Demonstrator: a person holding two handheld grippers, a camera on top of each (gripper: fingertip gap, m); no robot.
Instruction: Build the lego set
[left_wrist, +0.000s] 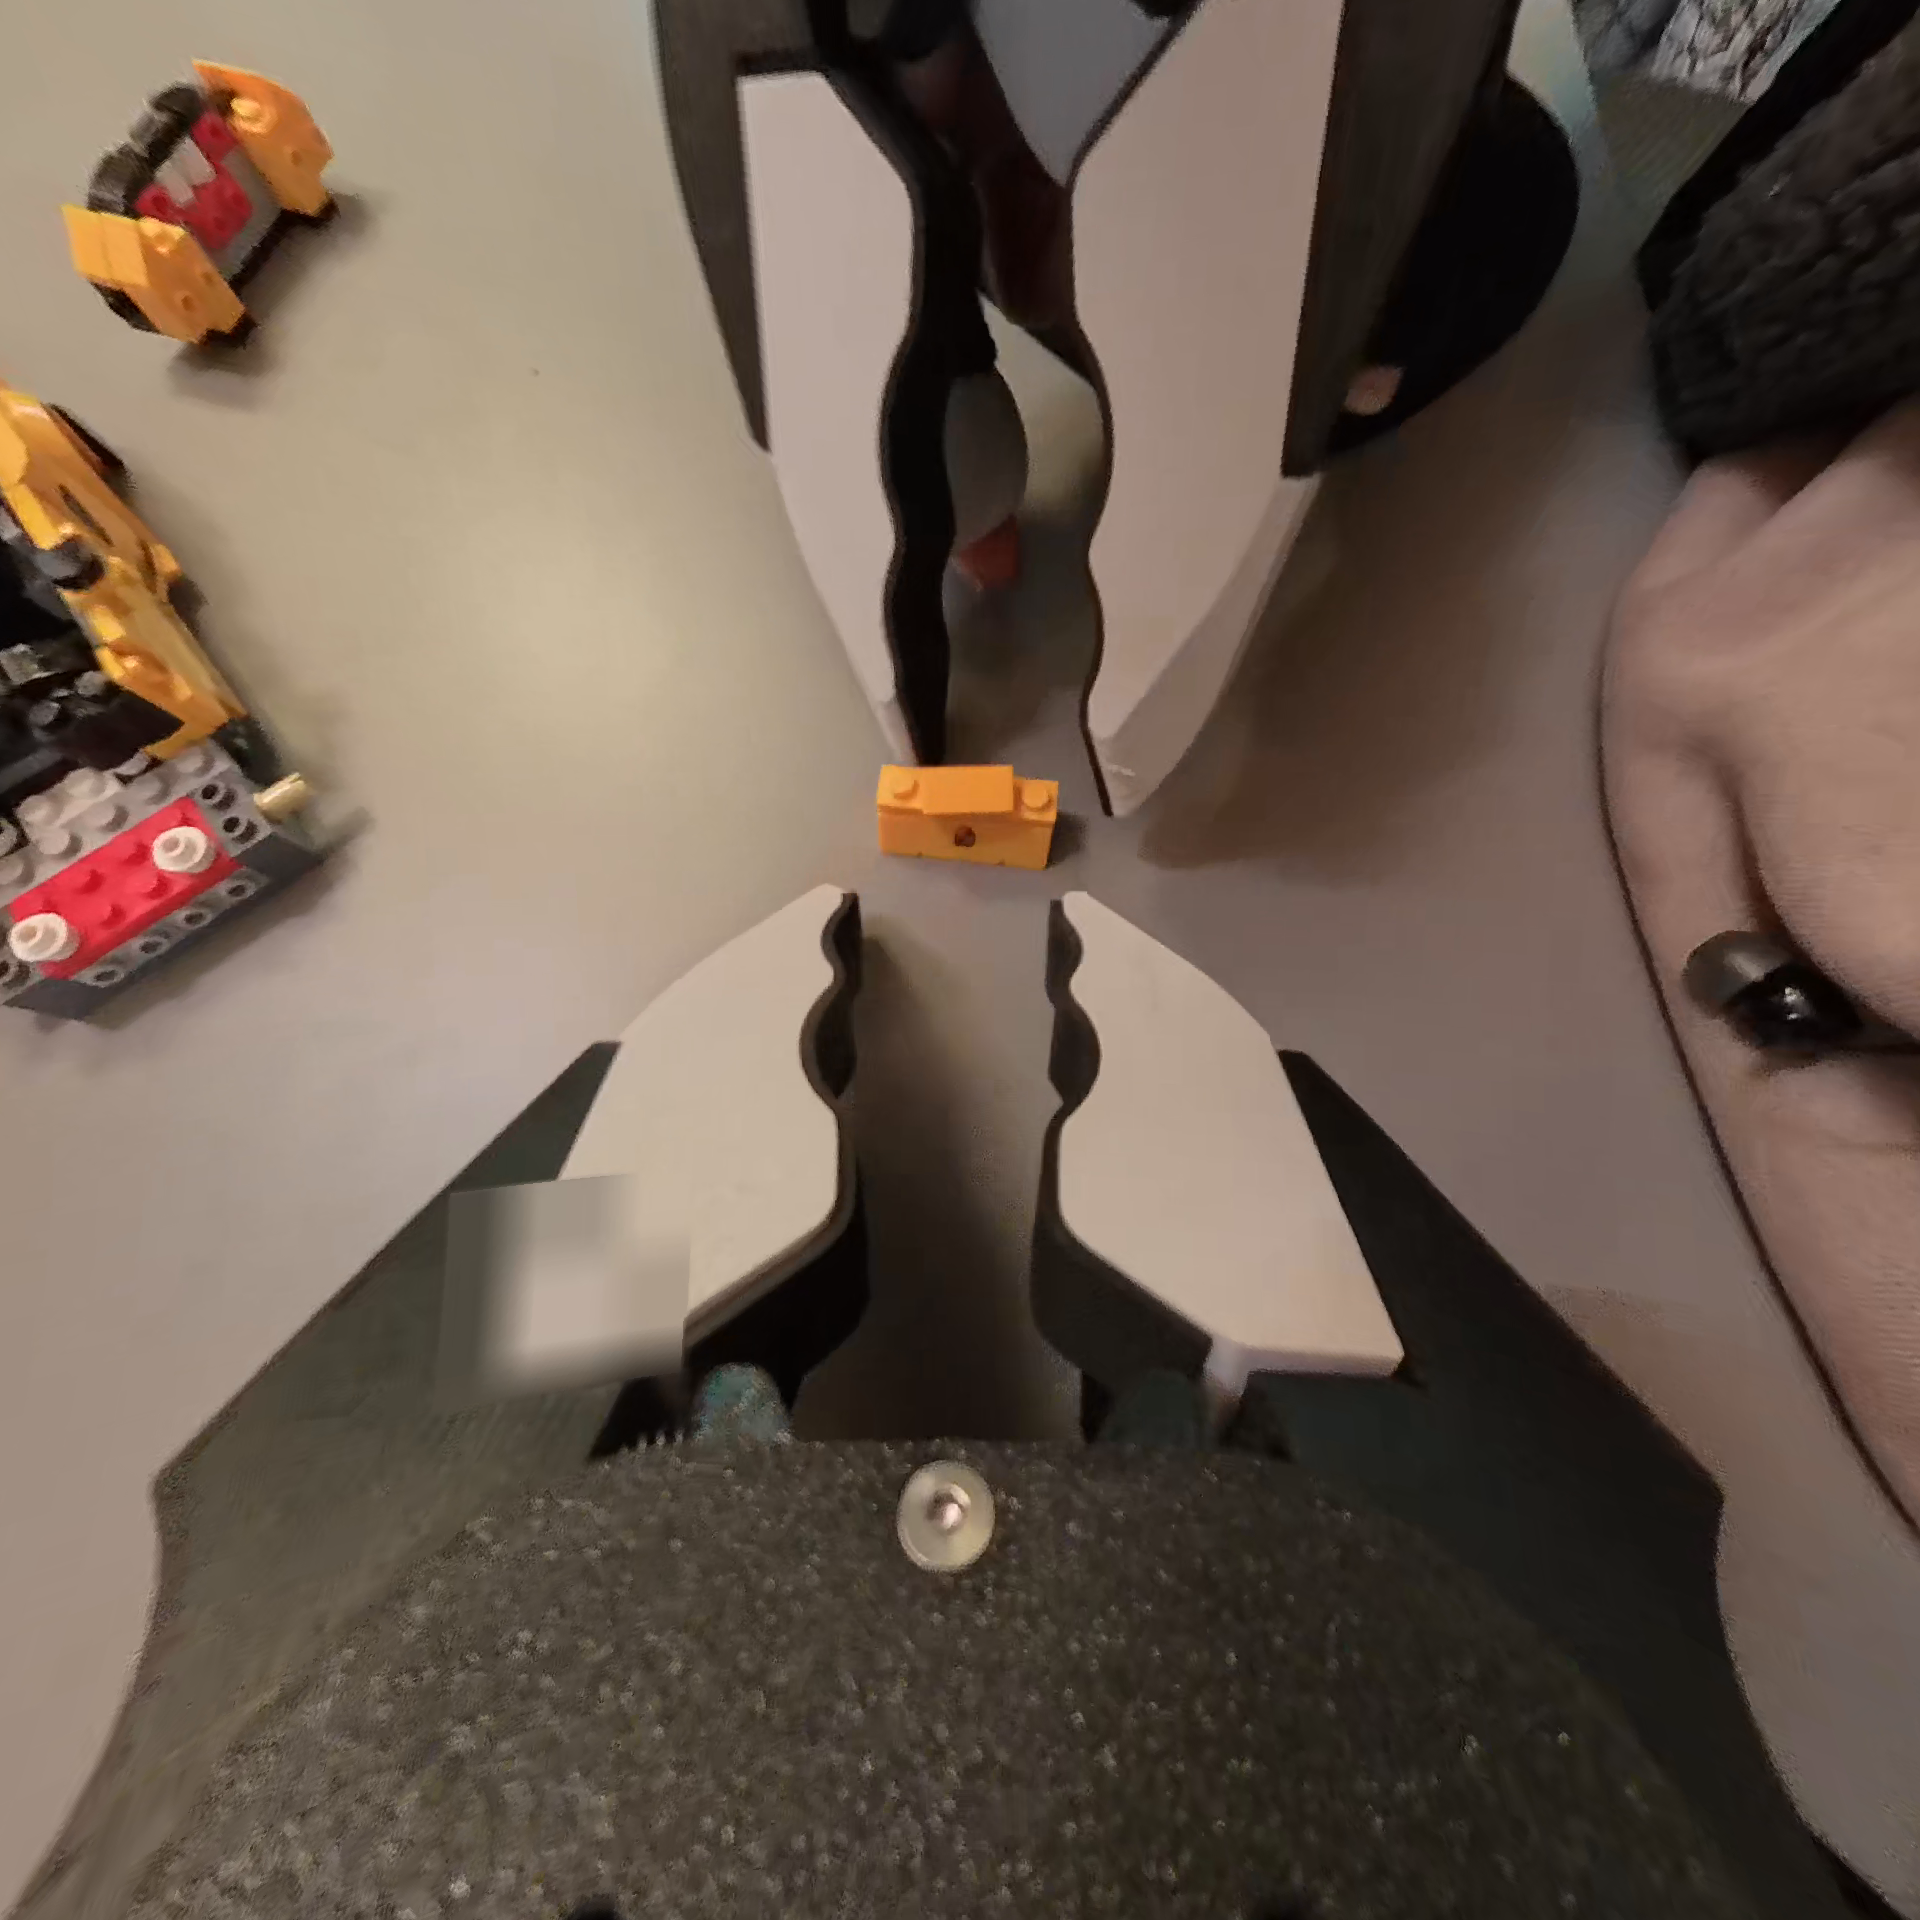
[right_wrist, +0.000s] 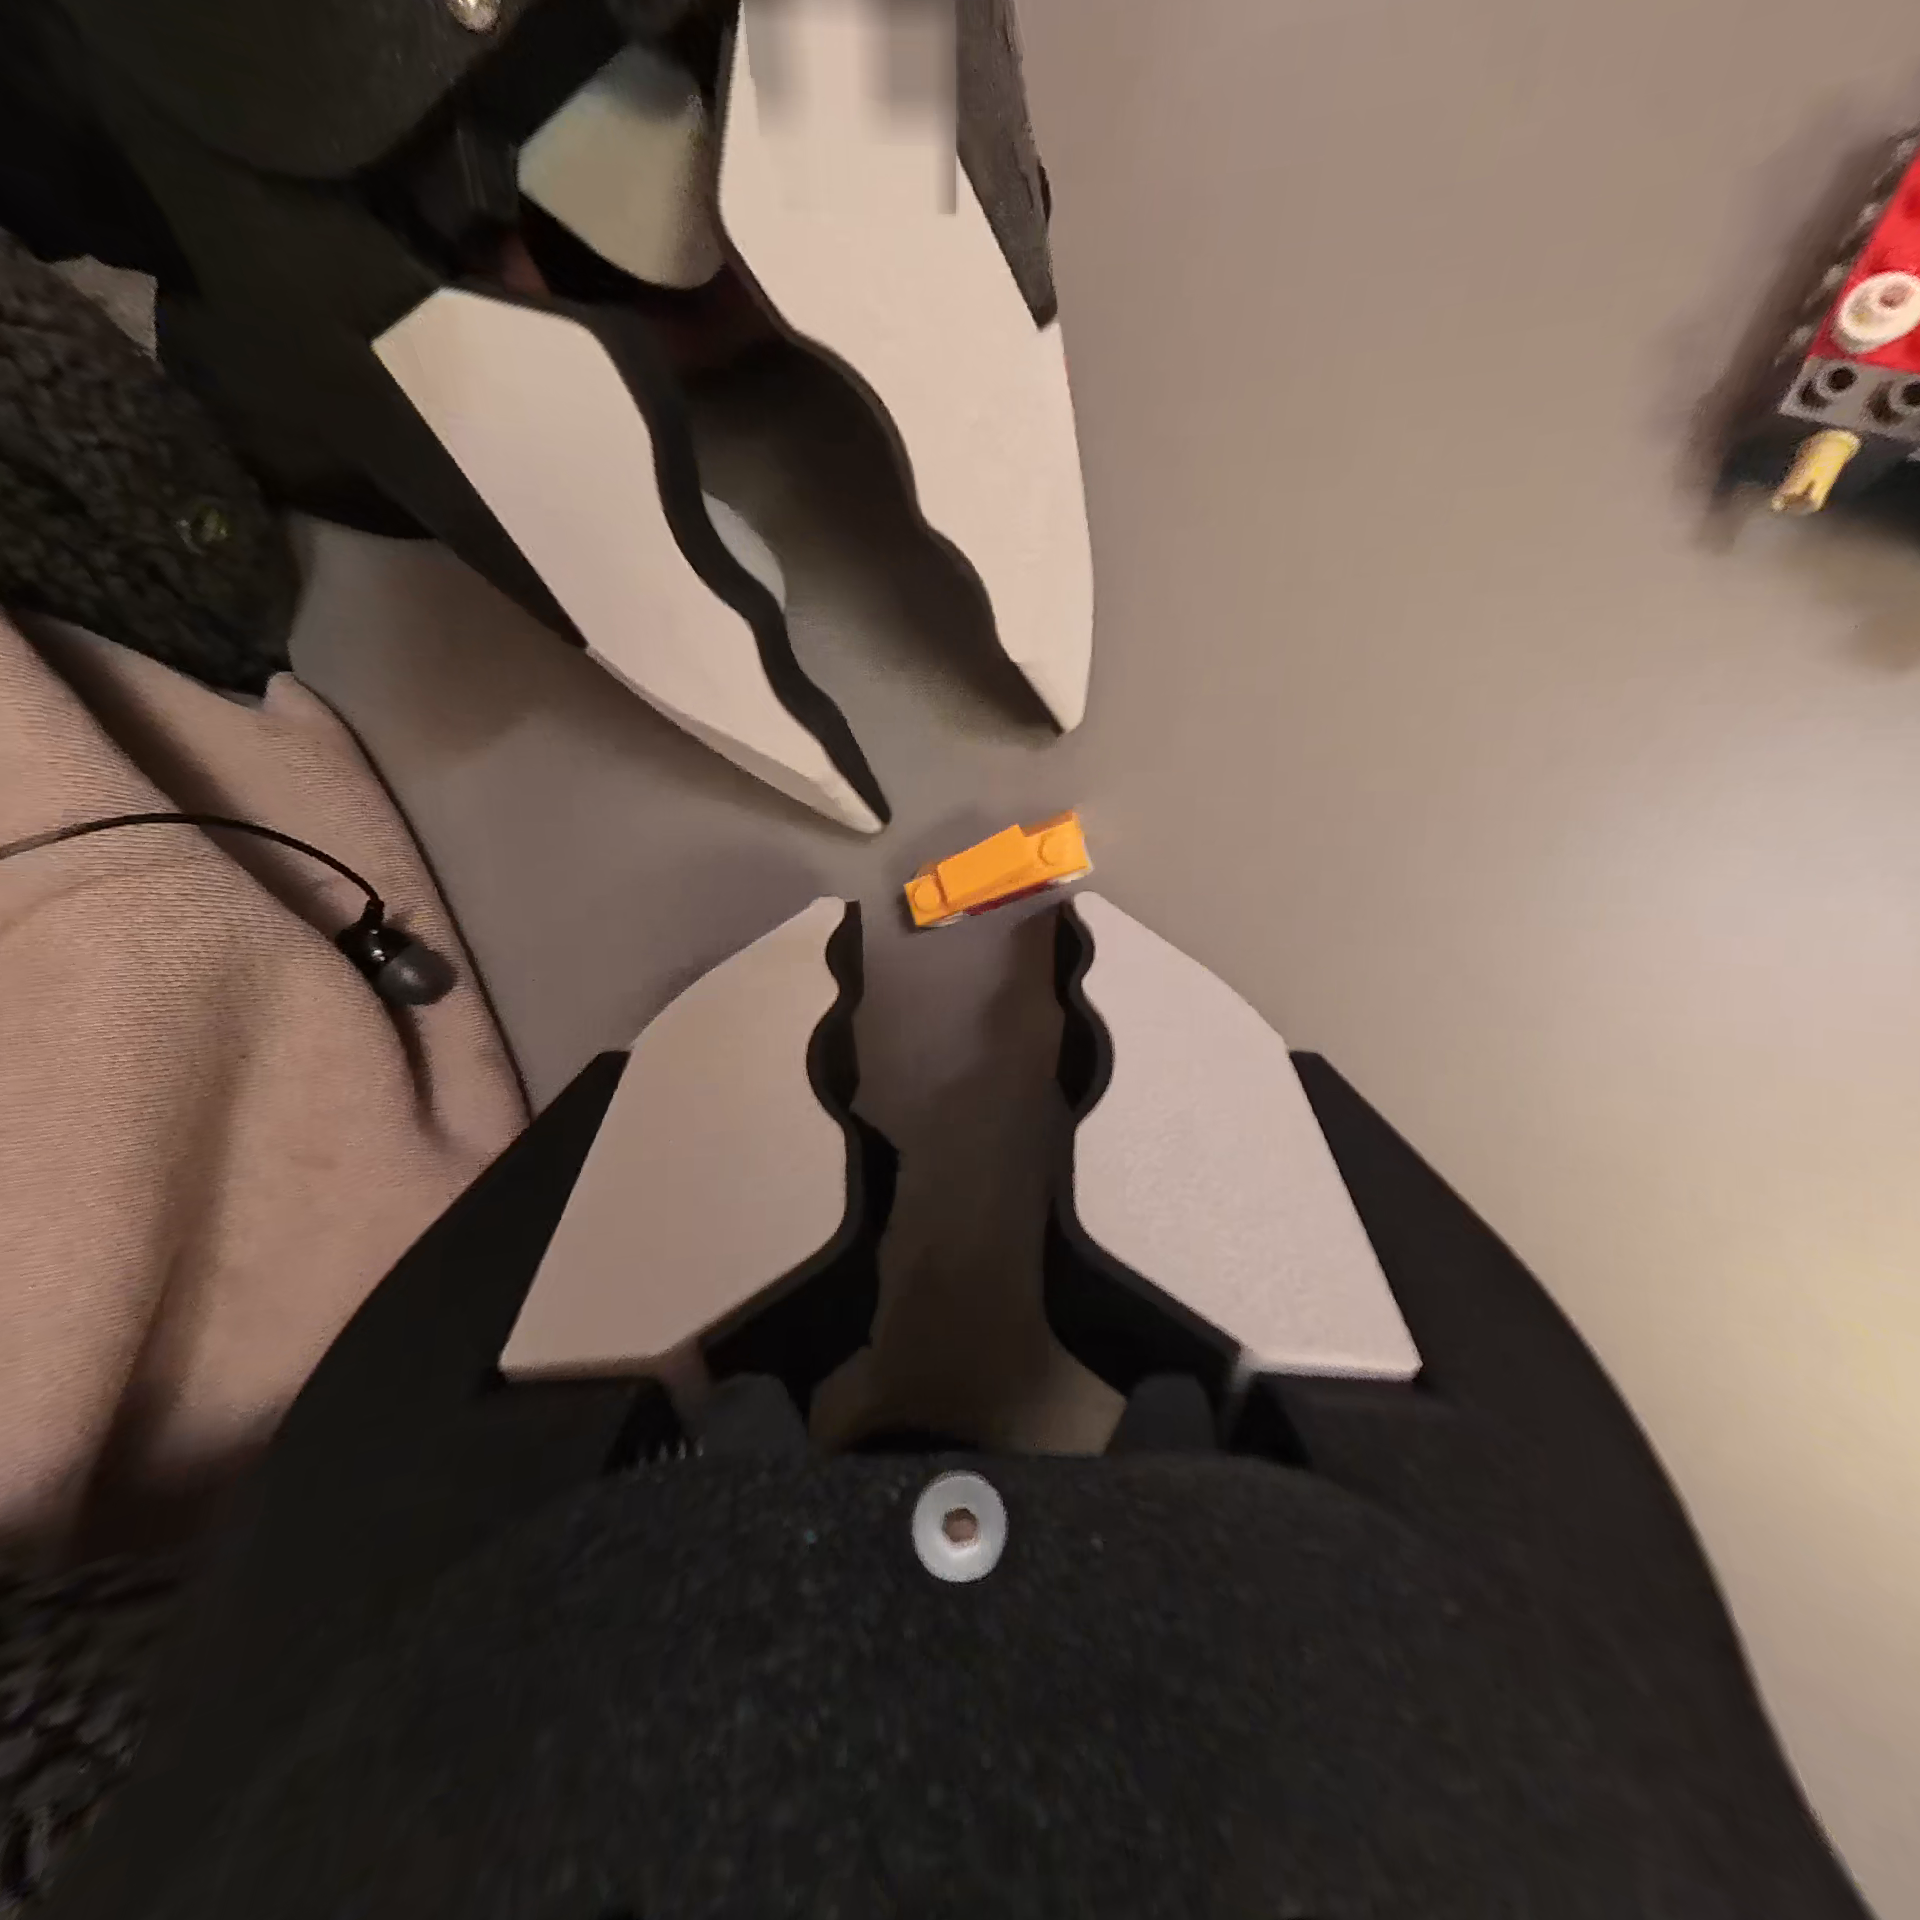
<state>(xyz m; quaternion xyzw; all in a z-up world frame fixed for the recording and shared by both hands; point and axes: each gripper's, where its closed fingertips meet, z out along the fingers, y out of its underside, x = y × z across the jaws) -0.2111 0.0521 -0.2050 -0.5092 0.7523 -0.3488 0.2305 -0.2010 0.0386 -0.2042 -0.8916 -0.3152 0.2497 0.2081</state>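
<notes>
The left gripper (left_wrist: 954, 904) and right gripper (right_wrist: 956, 906), both parted and empty, are flanking the small orange brick assembly (left_wrist: 966, 814) on the table (left_wrist: 520, 623); it is best gripped squarely across its short sides.

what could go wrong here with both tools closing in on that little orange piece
1. The orange piece lies loose on the table between the open left tool and right tool; a fingertip could knock it away.
2. The tools face each other tip to tip and may collide.
</notes>
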